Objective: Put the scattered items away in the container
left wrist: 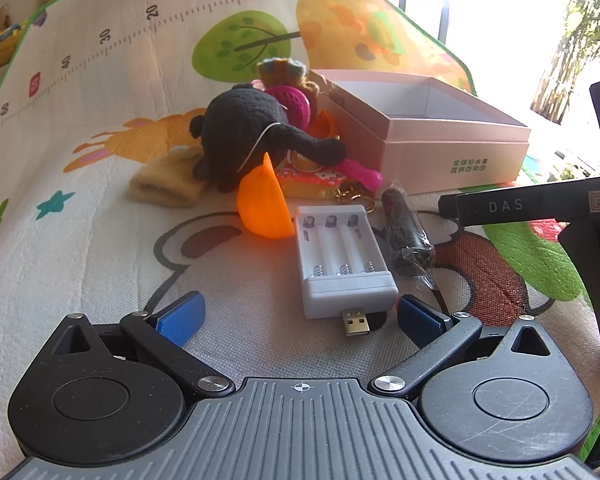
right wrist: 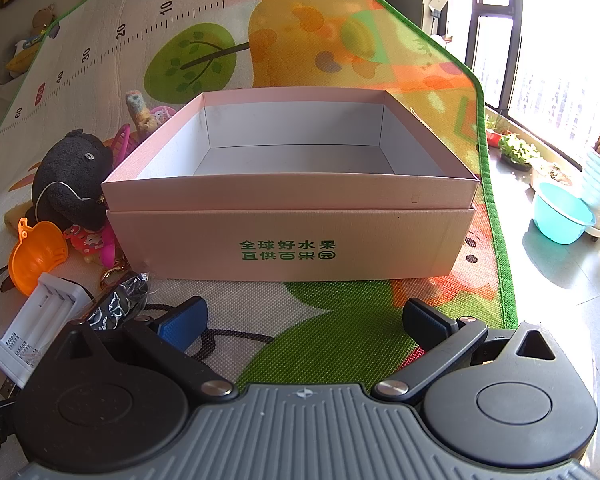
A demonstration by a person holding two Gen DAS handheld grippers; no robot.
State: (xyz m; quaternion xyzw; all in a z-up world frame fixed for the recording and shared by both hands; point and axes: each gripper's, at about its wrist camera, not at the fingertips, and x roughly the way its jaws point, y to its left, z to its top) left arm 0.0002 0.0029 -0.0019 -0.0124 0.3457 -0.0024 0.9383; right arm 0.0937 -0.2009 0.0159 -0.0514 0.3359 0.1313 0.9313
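On a cartoon play mat [left wrist: 100,92] with a printed ruler strip, an open pink cardboard box [right wrist: 292,236] with green lettering on its front wall sits near the mat's green edge, its white inside holding nothing visible. Scattered items lie in a cluster just left of the box: a black plush toy [left wrist: 244,136] lies over a tan cloth piece [left wrist: 162,184], an orange plastic funnel [left wrist: 262,200] sits against the plush on its near side, and a pink plastic piece [left wrist: 290,102] lies behind the plush near the box's wall. A white three-slot USB battery charger [left wrist: 340,256] lies nearest the camera, USB plug toward the left gripper [left wrist: 300,318], just beside a dark item wrapped in clear plastic [left wrist: 406,236]; a red-and-white flat toy [left wrist: 312,178] with a gold keyring sits between funnel and box. Left gripper hovers over the mat just short of the charger, blue-padded fingers [left wrist: 182,316] spread wide, nothing between them. Right gripper [right wrist: 302,322] faces the box's front wall, tilted down, fingers [right wrist: 184,320] also spread wide and holding nothing; a black cord [right wrist: 236,338] lies on the mat under it. Off the mat at right, a teal basin [right wrist: 562,216] stands on the tiled floor near potted plants [right wrist: 514,152] by the window.
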